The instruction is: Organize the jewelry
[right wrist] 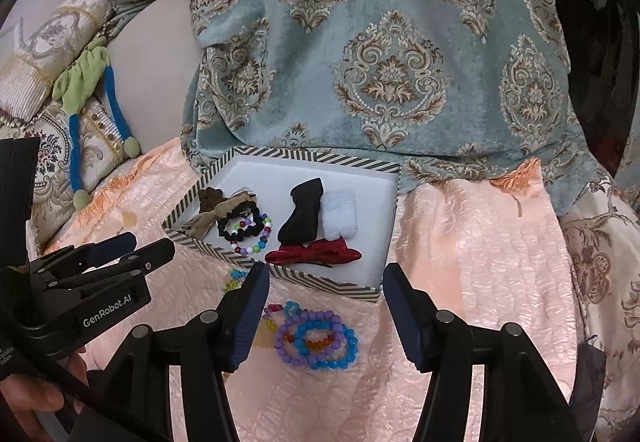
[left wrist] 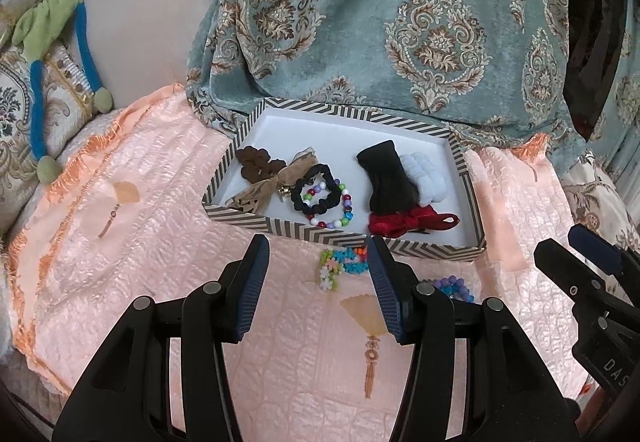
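Right gripper (right wrist: 326, 298) open, empty, hanging over purple-blue bead bracelets (right wrist: 318, 340) on pink quilt (right wrist: 480, 242), just before striped tray (right wrist: 320, 284). Left gripper (left wrist: 318, 262) open, empty, nearer flower-bead bracelet (left wrist: 340, 264). Bracelets lying ahead, below jaws.

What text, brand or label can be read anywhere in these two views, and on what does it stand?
"GenRobot.AI": white lettering on the side of the left tool, seen from the right wrist.
"DAS": cut off at the frame edge, on the body of the right tool, seen from the left wrist.
Small white print at the right-wrist view's left edge: too blurred to read.
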A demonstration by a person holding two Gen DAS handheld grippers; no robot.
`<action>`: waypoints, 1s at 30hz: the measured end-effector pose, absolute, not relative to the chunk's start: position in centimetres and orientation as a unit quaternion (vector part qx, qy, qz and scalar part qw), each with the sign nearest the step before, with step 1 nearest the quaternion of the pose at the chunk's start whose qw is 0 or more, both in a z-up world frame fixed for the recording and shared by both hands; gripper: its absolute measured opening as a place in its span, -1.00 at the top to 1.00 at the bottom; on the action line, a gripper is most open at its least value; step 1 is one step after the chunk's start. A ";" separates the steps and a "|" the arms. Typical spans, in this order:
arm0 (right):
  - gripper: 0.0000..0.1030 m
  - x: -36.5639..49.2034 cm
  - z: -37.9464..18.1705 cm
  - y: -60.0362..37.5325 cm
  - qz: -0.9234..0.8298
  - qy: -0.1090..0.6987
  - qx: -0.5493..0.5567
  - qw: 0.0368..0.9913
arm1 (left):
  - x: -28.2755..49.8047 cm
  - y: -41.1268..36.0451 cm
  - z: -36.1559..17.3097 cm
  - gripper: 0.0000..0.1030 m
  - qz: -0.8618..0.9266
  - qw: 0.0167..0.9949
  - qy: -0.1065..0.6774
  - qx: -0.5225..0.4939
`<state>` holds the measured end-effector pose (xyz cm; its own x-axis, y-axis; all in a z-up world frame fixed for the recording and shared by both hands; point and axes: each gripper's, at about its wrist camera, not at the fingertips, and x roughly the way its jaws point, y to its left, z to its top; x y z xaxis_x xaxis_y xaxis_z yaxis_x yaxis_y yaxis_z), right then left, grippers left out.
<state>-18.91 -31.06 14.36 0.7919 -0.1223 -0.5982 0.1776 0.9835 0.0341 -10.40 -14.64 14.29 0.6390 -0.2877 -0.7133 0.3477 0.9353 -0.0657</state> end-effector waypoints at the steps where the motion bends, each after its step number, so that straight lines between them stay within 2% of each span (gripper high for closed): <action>1: -0.10 -19.1 14.4 -31.0 -0.080 0.312 0.043 0.946 | -10.6 -14.6 14.4 0.01 -0.176 0.905 0.386 0.041; 18: -0.11 -21.5 14.9 -30.4 -0.080 0.310 0.039 0.946 | -13.4 -13.7 15.6 0.01 -0.176 0.910 0.371 0.051; 25: -0.13 -23.2 14.6 -30.9 -0.079 0.312 0.046 0.946 | -14.2 -10.8 15.1 0.01 -0.173 0.908 0.380 0.041; 28: -0.24 -23.9 14.1 -31.3 -0.077 0.316 0.052 0.944 | -14.4 -8.7 14.7 -0.06 -0.170 0.906 0.386 0.030; 30: -0.24 -24.2 13.6 -31.7 -0.078 0.320 0.055 0.942 | -14.3 -7.6 14.6 -0.13 -0.165 0.906 0.389 0.021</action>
<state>-24.17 -31.67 13.62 0.7826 -0.1115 -0.6125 0.1819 0.9818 0.0537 -14.33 -7.64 14.57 0.6433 -0.2829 -0.7115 0.3158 0.9446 -0.0901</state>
